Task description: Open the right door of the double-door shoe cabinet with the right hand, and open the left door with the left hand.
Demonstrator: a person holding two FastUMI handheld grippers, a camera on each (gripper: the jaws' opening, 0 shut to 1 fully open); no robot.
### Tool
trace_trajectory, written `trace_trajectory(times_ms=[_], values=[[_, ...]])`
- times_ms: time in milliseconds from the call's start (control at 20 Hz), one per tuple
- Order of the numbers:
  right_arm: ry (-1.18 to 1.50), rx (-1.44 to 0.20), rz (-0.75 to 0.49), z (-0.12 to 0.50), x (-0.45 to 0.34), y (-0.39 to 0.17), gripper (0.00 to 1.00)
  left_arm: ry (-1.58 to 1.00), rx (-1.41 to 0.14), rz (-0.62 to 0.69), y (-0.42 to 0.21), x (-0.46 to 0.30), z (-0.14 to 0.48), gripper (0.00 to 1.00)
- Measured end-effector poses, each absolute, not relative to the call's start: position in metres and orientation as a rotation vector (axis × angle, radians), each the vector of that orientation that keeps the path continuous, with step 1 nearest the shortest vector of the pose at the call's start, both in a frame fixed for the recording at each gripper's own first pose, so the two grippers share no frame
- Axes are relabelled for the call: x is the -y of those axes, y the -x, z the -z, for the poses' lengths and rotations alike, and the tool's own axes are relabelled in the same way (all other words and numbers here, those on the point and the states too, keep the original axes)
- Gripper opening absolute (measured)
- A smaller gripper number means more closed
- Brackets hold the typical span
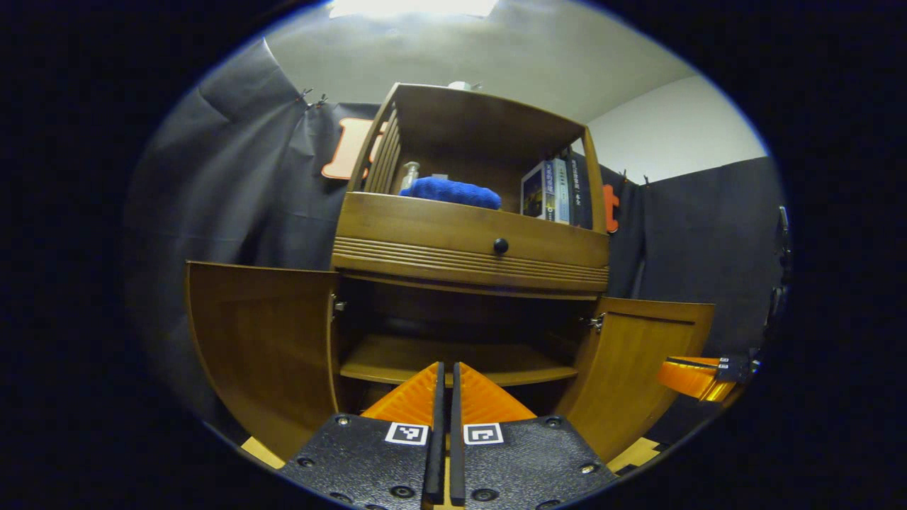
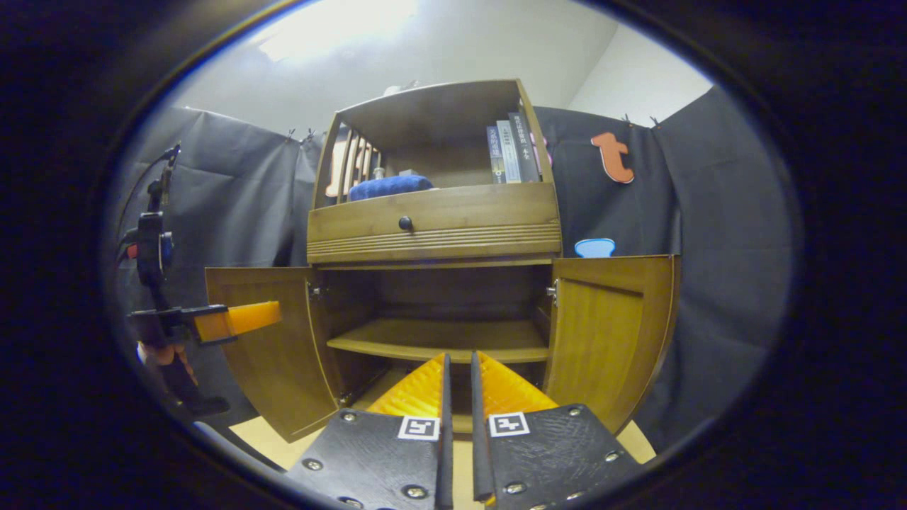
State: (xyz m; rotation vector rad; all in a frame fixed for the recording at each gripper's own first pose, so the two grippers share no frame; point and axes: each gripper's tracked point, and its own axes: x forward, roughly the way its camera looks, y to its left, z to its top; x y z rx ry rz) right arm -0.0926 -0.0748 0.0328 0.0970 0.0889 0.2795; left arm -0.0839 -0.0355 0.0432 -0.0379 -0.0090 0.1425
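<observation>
The wooden shoe cabinet (image 1: 425, 227) stands straight ahead with both lower doors swung wide. Its left door (image 1: 262, 340) and right door (image 1: 638, 361) stick out towards me, baring an inner shelf (image 1: 397, 358). My left gripper (image 1: 446, 368) is shut on nothing, centred before the opening. The right gripper (image 1: 691, 375) hangs beside the right door's outer edge. In the right gripper view, the left door (image 2: 273, 354) and right door (image 2: 609, 326) also stand wide. My right gripper (image 2: 460, 358) is shut with nothing in it, and the left gripper (image 2: 237, 319) floats by the left door.
Above the doors is a drawer with a dark knob (image 1: 500, 246). The open top shelf holds a blue cloth (image 1: 453, 191) and upright books (image 1: 553, 191). Black cloth walls (image 1: 234, 198) close in both sides. Tan floor (image 2: 269, 439) lies below the left door.
</observation>
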Motion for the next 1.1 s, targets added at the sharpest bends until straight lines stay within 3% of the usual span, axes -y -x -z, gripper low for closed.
trace_trajectory(times_ms=[100, 200, 350, 400, 450, 650, 750, 800, 1100], values=[[-0.1, -0.076, -0.275, -0.035, 0.077, 0.096, 0.11, 0.005, 0.01, -0.099, 0.081, 0.052, -0.044, 0.17], [-0.093, -0.076, -0.282, -0.034, 0.076, 0.098, 0.13, -0.007, 0.018, -0.059, 0.078, 0.068, -0.044, 0.37], [-0.081, -0.06, -0.279, -0.036, 0.076, 0.103, 0.63, 0.023, 0.027, -0.037, 0.072, 0.077, -0.045, 0.94], [-0.078, -0.049, -0.271, -0.039, 0.077, 0.104, 0.79, 0.037, 0.028, -0.037, 0.07, 0.078, -0.043, 0.97], [-0.075, -0.042, -0.262, -0.042, 0.079, 0.106, 0.96, 0.05, 0.028, -0.029, 0.067, 0.079, -0.043, 0.92], [-0.058, -0.032, -0.221, -0.043, 0.087, 0.104, 0.96, 0.047, 0.031, -0.011, 0.055, 0.08, -0.043, 0.95], [-0.052, -0.028, -0.197, -0.043, 0.092, 0.104, 0.96, 0.049, 0.034, 0.016, 0.046, 0.084, -0.042, 0.92], [-0.051, -0.026, -0.185, -0.042, 0.093, 0.103, 0.94, 0.057, 0.033, 0.036, 0.04, 0.088, -0.041, 0.95], [-0.044, -0.006, -0.083, -0.039, 0.102, 0.1, 0.96, 0.057, 0.038, 0.198, 0.008, 0.115, -0.039, 0.95]])
